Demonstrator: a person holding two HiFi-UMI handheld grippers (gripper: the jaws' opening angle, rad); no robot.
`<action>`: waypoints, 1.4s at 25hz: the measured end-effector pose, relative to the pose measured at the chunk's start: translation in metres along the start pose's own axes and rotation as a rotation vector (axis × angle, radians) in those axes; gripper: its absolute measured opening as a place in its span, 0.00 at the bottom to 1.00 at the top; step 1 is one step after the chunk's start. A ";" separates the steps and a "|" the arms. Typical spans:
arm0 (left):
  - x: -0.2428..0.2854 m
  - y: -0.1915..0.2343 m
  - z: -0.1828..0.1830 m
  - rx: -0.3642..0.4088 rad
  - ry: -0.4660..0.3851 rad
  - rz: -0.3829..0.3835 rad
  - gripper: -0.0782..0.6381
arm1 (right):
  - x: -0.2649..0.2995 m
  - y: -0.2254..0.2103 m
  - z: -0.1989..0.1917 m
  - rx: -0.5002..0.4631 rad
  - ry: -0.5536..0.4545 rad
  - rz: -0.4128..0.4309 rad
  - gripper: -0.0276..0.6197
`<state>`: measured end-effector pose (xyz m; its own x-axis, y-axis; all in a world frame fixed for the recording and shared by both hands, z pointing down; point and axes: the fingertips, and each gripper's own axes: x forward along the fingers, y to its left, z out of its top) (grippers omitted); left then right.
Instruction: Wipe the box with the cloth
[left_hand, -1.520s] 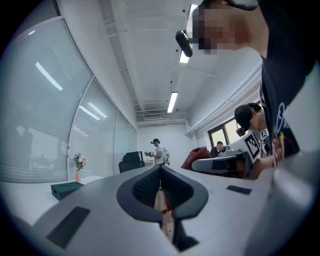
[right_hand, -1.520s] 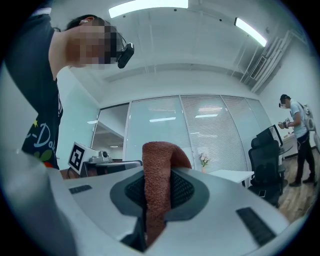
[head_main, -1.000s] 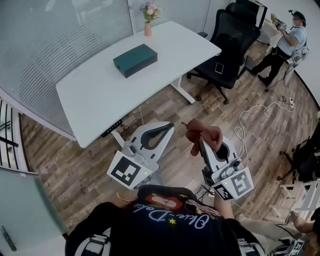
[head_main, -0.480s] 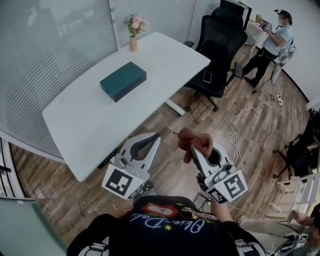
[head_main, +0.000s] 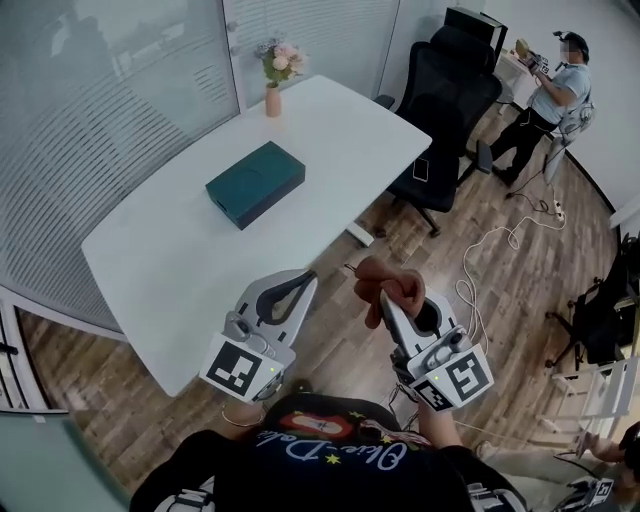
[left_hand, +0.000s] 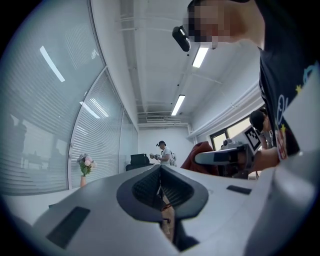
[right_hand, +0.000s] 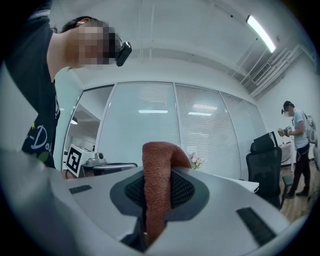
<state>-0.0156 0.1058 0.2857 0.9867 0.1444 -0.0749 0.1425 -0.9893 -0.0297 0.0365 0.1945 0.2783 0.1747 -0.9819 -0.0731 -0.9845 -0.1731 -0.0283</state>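
Office rm w/ wood floor (head_main: 520, 230); white desk (head_main: 330, 120) sits ahead-left of both tongs. Dark teal box (head_main: 255, 183) lies flat mid-desk, well ahead of left tongs (head_main: 300, 278) and further ahead-left of right tongs (head_main: 385, 300). Nothing touches it. Pink-flower vase (head_main: 273, 95) stands beyond box near far desk edge. Black office chair (head_main: 450, 90) is ahead-right of right tongs w/ phone (head_main: 421, 170) on seat. Second person (head_main: 555, 90) stands far bkgd, well off to right.

Left tongs: jaws together, nothing between them per left gripper view. Right tongs: clamped on rust-brown cloth (head_main: 390, 283), which bunches over the tips. Right gripper view shows a fold standing up between the jaws.

Change vs 1 s ago: desk + box have slid down-frame twd tongs. Near desk edge now meets left tongs' tip in head view, where a strip of floor showed before. Tongs' pose in front of body approx same, cloth grip same. Reads as wearer walking up to desk, not arm motion.

Meaning: approach phase, wipe not started. Cloth already in grip, so no pick needed. Box prob still out of reach, so more closing-in needed, then right tongs brings cloth onto box top. Left tongs are free and could steady box, which may slide on smooth desktop.
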 end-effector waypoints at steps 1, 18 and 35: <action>0.000 0.006 0.000 0.006 -0.003 0.001 0.12 | 0.006 0.000 -0.001 0.001 -0.003 0.002 0.13; 0.016 0.091 -0.020 0.040 0.054 0.324 0.12 | 0.114 -0.053 -0.026 0.073 -0.024 0.289 0.13; 0.048 0.128 -0.019 0.074 0.127 0.813 0.12 | 0.209 -0.104 -0.033 0.163 -0.024 0.756 0.13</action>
<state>0.0512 -0.0140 0.2969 0.7819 -0.6233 0.0120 -0.6205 -0.7800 -0.0812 0.1752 0.0049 0.2986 -0.5417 -0.8266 -0.1525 -0.8223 0.5588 -0.1080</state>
